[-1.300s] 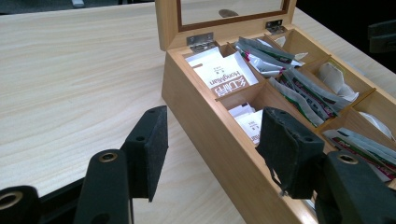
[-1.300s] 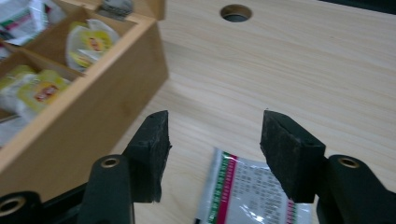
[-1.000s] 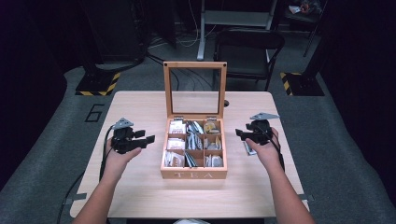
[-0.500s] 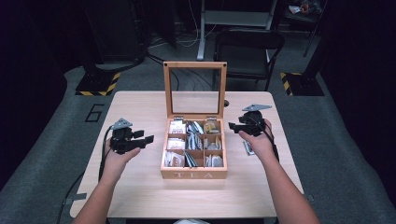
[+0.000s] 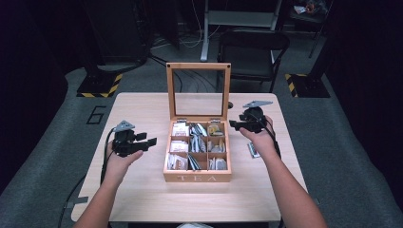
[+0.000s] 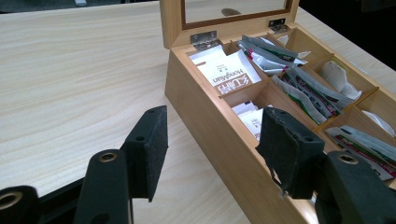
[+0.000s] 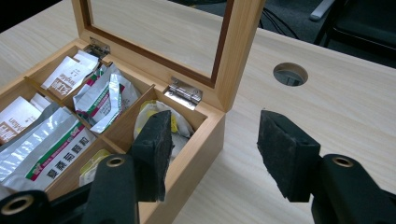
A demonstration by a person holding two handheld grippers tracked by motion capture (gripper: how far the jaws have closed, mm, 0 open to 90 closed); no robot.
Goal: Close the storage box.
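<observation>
The right gripper [image 5: 236, 124] hovers at the far right corner of the tea box [image 5: 197, 176], jaws apart with nothing between them. In the right gripper view its jaws straddle that corner: one pad [image 7: 152, 151] hangs over the far right compartment, the other [image 7: 285, 156] over bare table [image 7: 336, 112] outside the box wall. The left gripper [image 5: 148, 141] sits just left of the box, level with its middle row, jaws likewise apart and holding nothing; in its own view they bracket the box's left wall.

The box stands at the table's middle, its "TEA" front facing the person. Its glass lid [image 5: 198, 90] stands upright at the far edge, hinged there. The tea bags lie in a grid of compartments.

The high view shows a loose packet [image 5: 253, 150] on the table, right of the box, near the right wrist. The right gripper view adds a round hole [image 7: 290, 73] in the table beyond the lid. The left gripper view shows print on a white packet [image 6: 229, 70] in the far left compartment.
</observation>
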